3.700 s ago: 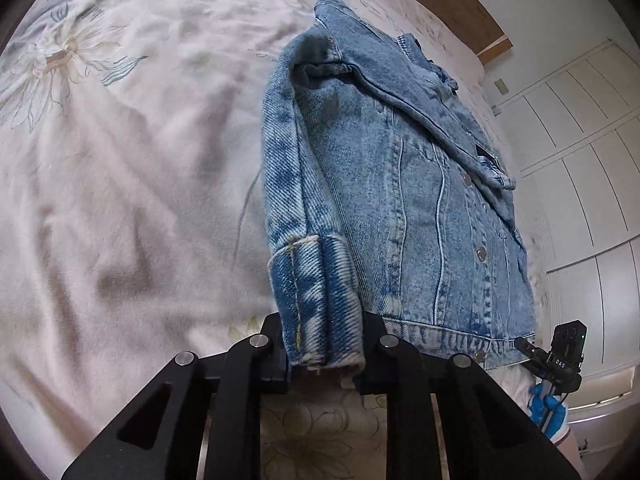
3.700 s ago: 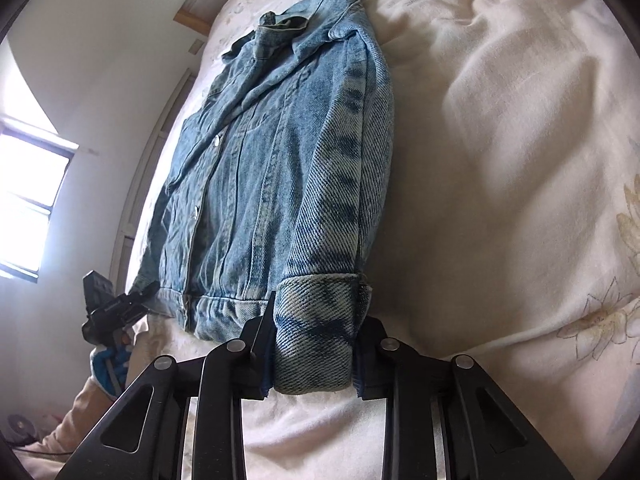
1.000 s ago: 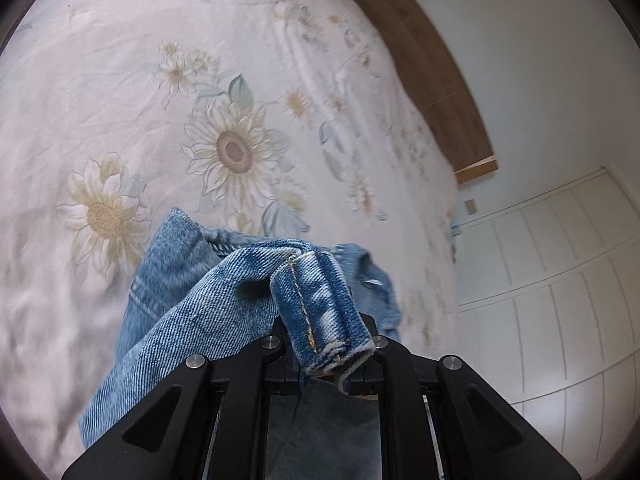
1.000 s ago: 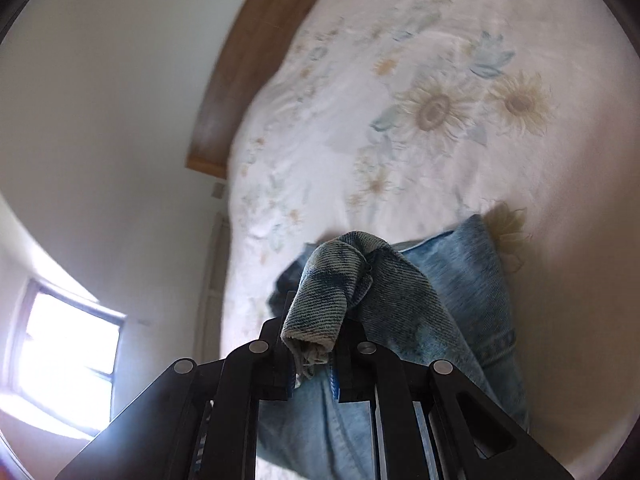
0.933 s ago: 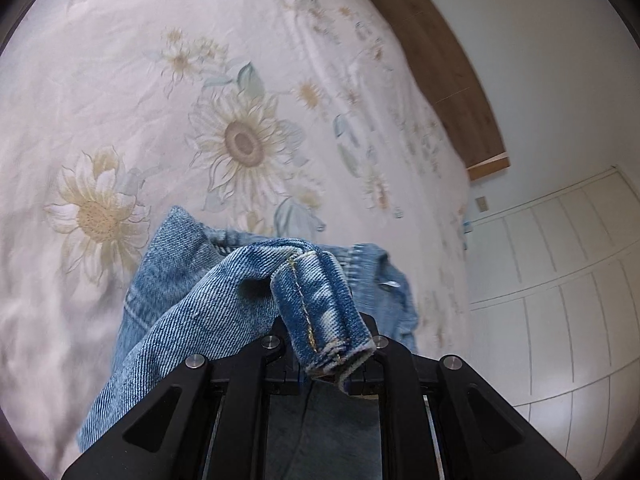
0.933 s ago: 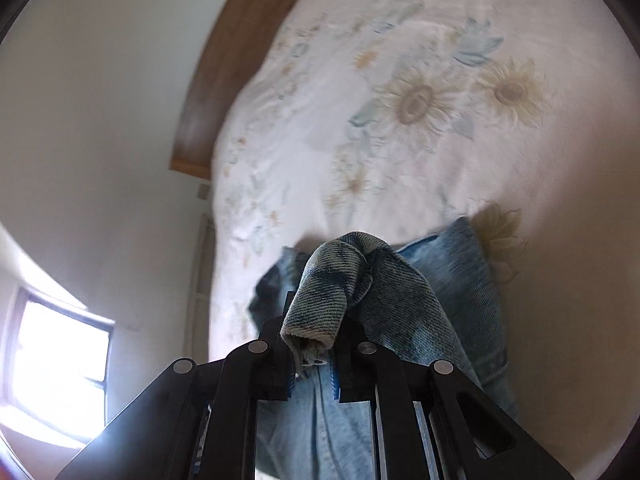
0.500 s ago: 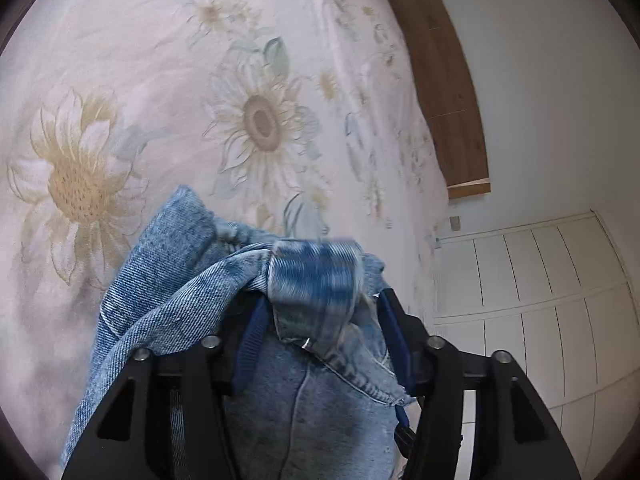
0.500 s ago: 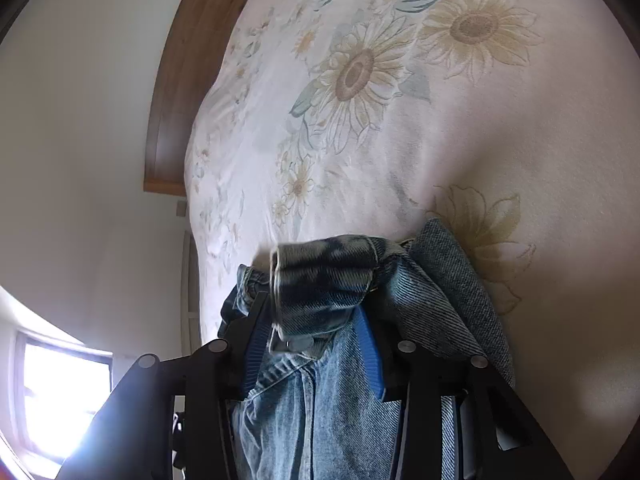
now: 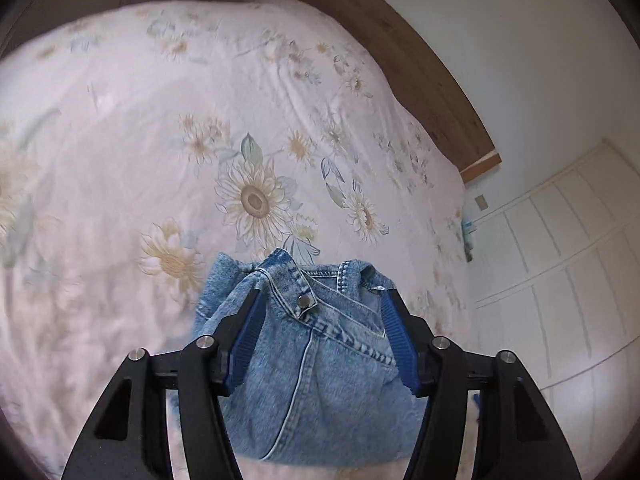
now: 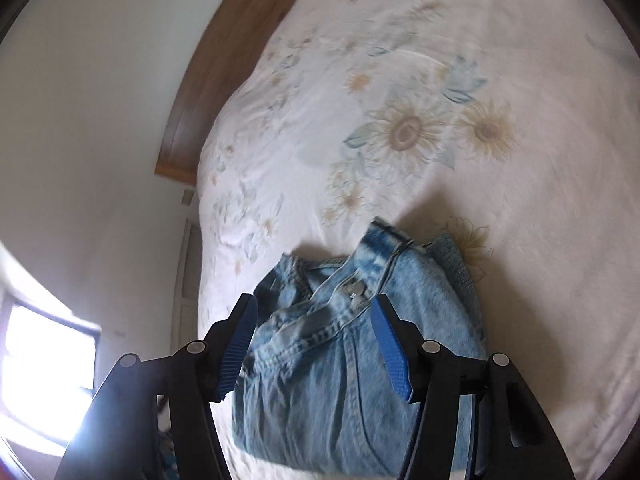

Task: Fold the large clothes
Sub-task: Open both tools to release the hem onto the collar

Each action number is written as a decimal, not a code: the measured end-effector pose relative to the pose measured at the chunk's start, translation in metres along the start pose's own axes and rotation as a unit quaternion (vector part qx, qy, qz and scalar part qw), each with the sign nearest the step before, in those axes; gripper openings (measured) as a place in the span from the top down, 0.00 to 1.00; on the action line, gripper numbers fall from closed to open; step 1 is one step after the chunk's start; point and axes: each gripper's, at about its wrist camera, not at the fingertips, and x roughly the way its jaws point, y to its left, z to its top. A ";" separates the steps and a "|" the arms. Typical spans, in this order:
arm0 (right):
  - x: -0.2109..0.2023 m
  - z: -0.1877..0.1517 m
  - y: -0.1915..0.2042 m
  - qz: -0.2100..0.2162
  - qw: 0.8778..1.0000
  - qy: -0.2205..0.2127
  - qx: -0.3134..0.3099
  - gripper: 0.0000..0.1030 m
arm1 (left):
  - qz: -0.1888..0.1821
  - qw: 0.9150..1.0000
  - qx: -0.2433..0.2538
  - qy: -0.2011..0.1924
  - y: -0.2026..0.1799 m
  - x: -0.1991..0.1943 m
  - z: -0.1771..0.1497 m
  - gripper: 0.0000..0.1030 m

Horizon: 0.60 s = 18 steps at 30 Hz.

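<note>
Both the left gripper (image 9: pixel 322 330) and right gripper (image 10: pixel 312 338) hover with jaws spread wide, holding nothing, because the denim jacket (image 9: pixel 320 372) lies folded in 2 near the bed (image 9: pixel 120 128)'s front edge.

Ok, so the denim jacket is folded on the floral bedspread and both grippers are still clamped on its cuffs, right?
Not quite. The denim jacket does lie folded on the floral bedspread, but both wrist views show the left gripper and right gripper open, jaws spread wide, gripping nothing.
</note>
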 end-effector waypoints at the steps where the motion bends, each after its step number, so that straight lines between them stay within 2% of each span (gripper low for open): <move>1: -0.006 -0.007 0.013 -0.002 1.000 0.007 -0.024 0.40 | 0.006 1.000 0.013 -0.002 -0.007 -0.003 -0.004 0.40; 5: -0.009 -0.049 0.041 -0.028 0.994 0.034 -0.104 0.40 | 0.033 0.997 0.072 0.012 -0.027 -0.001 -0.031 0.40; 7: 0.002 -0.073 0.046 -0.050 0.988 0.052 -0.135 0.40 | 0.053 0.992 0.110 0.026 -0.035 0.009 -0.050 0.40; 10: 0.024 -0.108 0.045 -0.079 0.978 0.076 -0.179 0.40 | 0.062 0.984 0.160 0.045 -0.042 0.036 -0.077 0.40; 12: 0.044 -0.130 0.047 -0.099 0.968 0.089 -0.212 0.40 | 0.062 0.981 0.177 0.054 -0.039 0.057 -0.090 0.40; 18: 0.098 -0.164 0.069 -0.105 0.945 0.105 -0.292 0.40 | 0.092 0.973 0.202 0.063 -0.025 0.111 -0.108 0.40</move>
